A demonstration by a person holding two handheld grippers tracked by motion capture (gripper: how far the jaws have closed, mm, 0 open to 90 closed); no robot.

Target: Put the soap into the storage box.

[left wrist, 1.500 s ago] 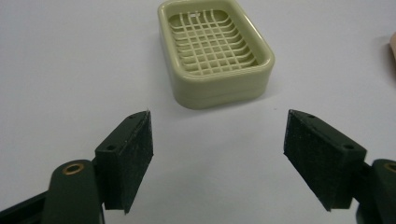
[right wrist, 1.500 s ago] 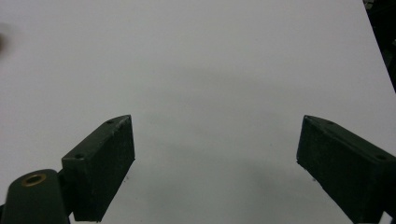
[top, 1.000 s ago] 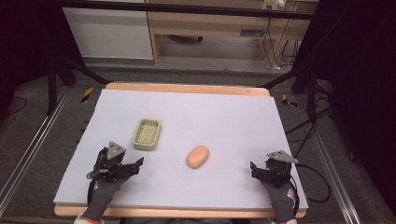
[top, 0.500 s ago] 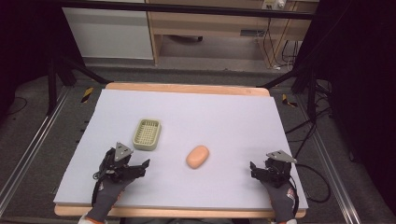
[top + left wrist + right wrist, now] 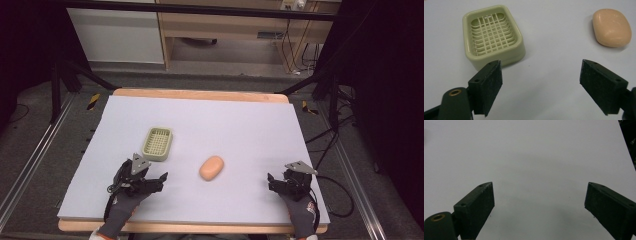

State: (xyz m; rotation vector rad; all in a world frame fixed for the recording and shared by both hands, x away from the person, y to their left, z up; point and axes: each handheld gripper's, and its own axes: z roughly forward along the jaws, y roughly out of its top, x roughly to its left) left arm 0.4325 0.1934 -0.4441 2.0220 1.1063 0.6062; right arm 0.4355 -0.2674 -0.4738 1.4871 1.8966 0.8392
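Left gripper view: left gripper [image 5: 541, 86] jaws just opened wide, empty; approach step; soap [image 5: 611, 27] ahead-right of them needs reaching and straddling; right gripper [image 5: 539, 211] wide open, empty

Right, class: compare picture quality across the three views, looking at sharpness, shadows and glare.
High view: evenly lit white table, dark surroundings, soft and a little grainy. Left gripper view: soap dish and soap bar sharp, a faint sheen on the soap, short soft shadows; the near jaws slightly blurred. Right gripper view: bare table surface with a dim grey shadow between the jaws, no glare.
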